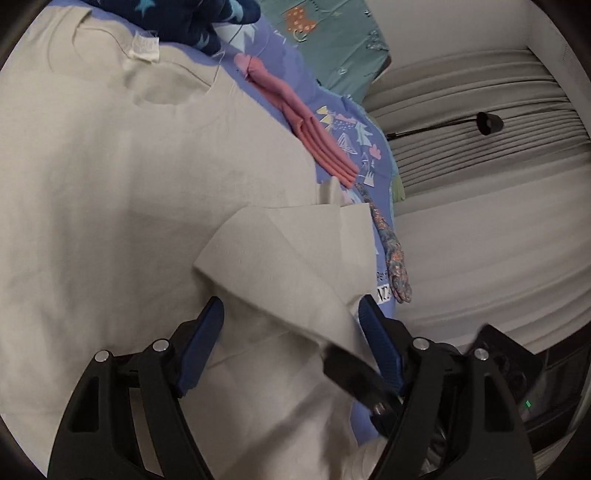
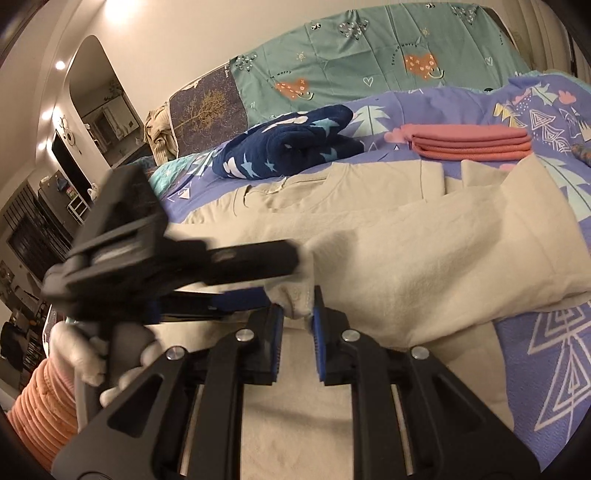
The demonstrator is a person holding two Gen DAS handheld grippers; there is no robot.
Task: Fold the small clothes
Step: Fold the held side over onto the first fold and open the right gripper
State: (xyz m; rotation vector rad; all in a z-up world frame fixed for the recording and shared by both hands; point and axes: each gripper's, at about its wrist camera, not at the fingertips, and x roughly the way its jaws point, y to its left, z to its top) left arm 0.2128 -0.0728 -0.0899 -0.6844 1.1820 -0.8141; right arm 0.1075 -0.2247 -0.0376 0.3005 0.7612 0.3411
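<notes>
A cream t-shirt (image 1: 110,203) lies spread on the purple patterned bedspread (image 1: 273,62), collar at the far end; it also shows in the right wrist view (image 2: 406,236). My left gripper (image 1: 291,314) is open, its blue pads on either side of a folded-over flap of the shirt (image 1: 280,251). My right gripper (image 2: 298,312) is shut on a bunched edge of the shirt (image 2: 295,299) and lifts it. The left gripper also shows, blurred, in the right wrist view (image 2: 255,284), close to my right fingertips.
A folded pink garment (image 1: 317,136) (image 2: 469,142), a dark blue star-print garment (image 1: 207,22) (image 2: 291,144) and a floral sock (image 1: 395,258) lie on the bed. A teal pillow (image 2: 369,59) lies at the head. Curtains (image 1: 480,92) hang beside the bed.
</notes>
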